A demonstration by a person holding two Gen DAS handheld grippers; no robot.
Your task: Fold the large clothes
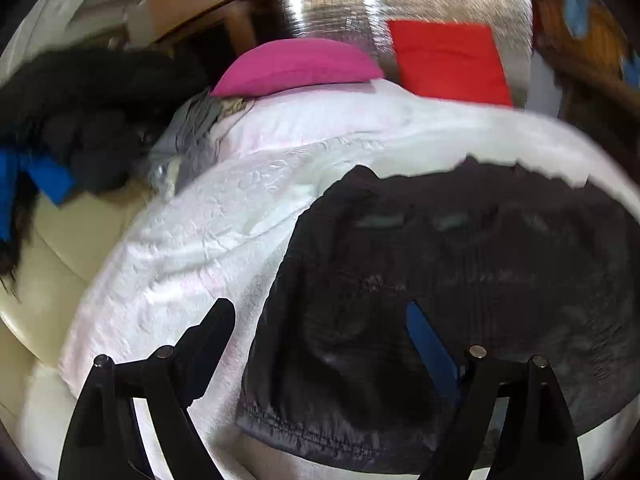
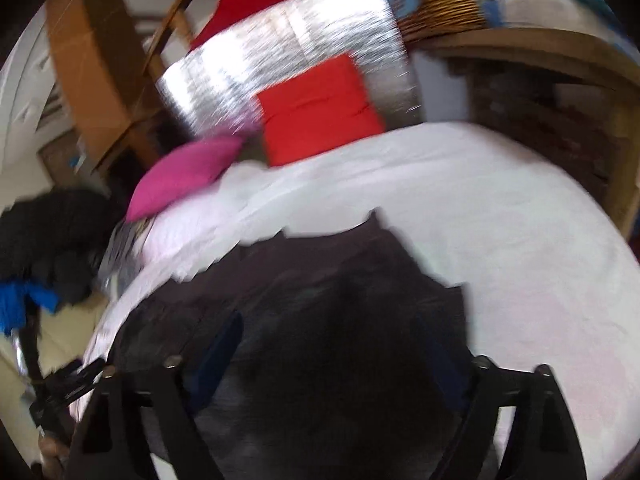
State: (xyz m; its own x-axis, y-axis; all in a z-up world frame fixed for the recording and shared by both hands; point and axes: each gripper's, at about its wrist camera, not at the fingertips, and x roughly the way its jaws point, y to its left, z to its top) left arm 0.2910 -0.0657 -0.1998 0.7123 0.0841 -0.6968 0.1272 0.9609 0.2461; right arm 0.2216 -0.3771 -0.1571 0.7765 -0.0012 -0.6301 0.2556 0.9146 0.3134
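I judged folding barely begun: the dark fabric garment (image 1: 460, 280) lay spread on the white quilted bedcover (image 1: 192, 240), both my left gripper (image 1: 320, 328) and right gripper (image 2: 332, 336) spread, empty.

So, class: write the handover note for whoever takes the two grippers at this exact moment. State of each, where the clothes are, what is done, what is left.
Left gripper: open, holding nothing, over the near left part of the dark garment.
Right gripper: open, empty as far as the blur allows, over the same garment.
Clothes: the dark garment lies on the white bedcover, a stitched hem nearest the left camera. A pile of dark clothes waits at the far left.
Done: garment laid on the bed; whether it is already folded cannot be told.
Left: grip its edges, fold it, then take on the pile.
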